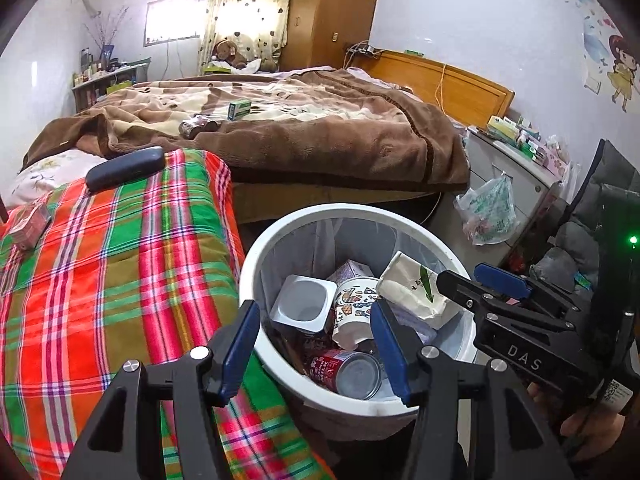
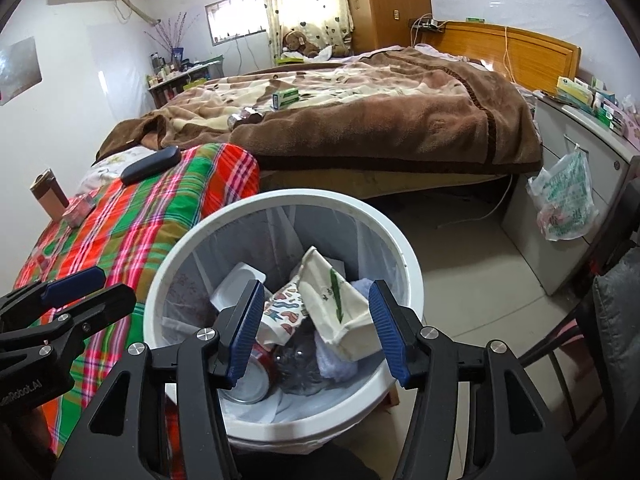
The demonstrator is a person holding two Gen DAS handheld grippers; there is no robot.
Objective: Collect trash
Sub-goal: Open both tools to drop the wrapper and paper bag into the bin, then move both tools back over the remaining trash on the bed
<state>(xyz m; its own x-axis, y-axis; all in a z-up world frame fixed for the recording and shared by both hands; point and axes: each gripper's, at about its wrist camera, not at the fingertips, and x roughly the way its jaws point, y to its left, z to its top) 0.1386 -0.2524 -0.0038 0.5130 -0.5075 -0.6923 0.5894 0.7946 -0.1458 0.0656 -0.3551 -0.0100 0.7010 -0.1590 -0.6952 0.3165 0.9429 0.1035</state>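
Note:
A white trash bin (image 1: 360, 210) (image 2: 280, 198) with a clear liner stands on the floor beside the bed. In it lie a red can (image 1: 340, 368), a white tub (image 1: 304, 300), a patterned paper cup (image 1: 354, 308) and a cream paper pack (image 2: 340, 300). My left gripper (image 1: 316, 340) hangs open over the bin's near rim with nothing between its pads. My right gripper (image 2: 316, 320) is open above the bin too, empty. On the brown blanket lie a green-white box (image 1: 239, 109) and a crushed can (image 1: 198, 126). A pink box (image 1: 30, 224) sits on the plaid quilt.
A dark case (image 1: 126, 168) lies on the plaid quilt (image 1: 120, 280) and a brown carton (image 2: 48, 194) stands beyond it. A plastic bag (image 2: 564, 200) hangs on the grey cabinet (image 2: 560, 256) at the right. A dark chair (image 2: 616, 300) stands close on the right.

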